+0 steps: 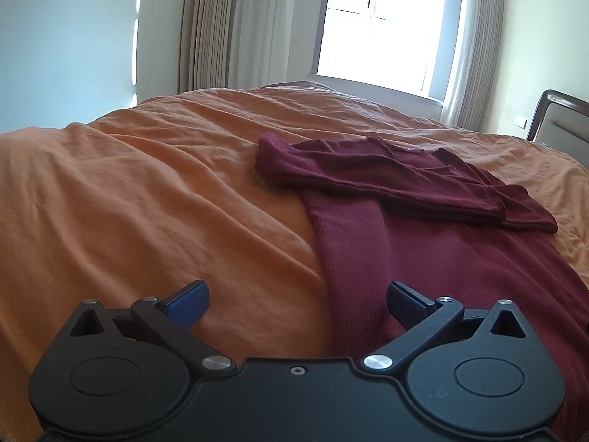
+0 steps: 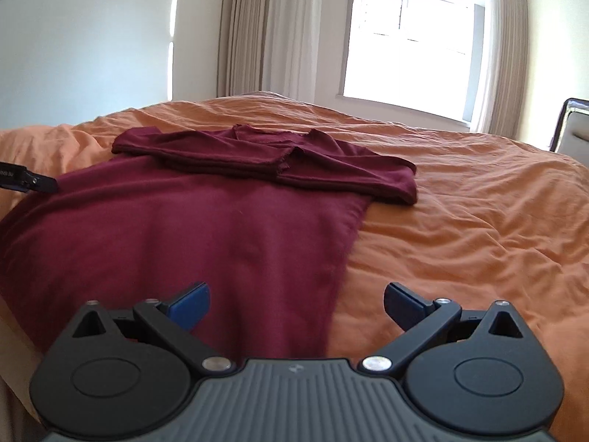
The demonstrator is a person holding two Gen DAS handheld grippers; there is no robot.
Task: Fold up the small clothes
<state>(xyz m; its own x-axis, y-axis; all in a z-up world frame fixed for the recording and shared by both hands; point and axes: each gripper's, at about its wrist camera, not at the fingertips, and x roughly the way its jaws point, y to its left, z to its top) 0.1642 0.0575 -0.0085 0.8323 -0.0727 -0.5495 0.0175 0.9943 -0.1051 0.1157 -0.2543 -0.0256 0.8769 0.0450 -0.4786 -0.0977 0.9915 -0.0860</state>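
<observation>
A maroon long-sleeved top [image 1: 423, 258] lies flat on an orange bedspread [image 1: 147, 191], with both sleeves folded across its upper part [image 1: 368, 173]. My left gripper [image 1: 296, 304] is open and empty, hovering over the garment's near left edge. In the right wrist view the same top [image 2: 184, 235] spreads out ahead, sleeves folded across the chest [image 2: 279, 165]. My right gripper [image 2: 296, 304] is open and empty over the garment's near right edge. The tip of the left gripper [image 2: 29, 182] shows at that view's left edge.
The orange bedspread [image 2: 460, 228] is wrinkled and extends to both sides. A window [image 1: 383, 25] with curtains [image 1: 221, 29] stands beyond the bed. A dark-framed headboard [image 1: 559, 118] is at the far right.
</observation>
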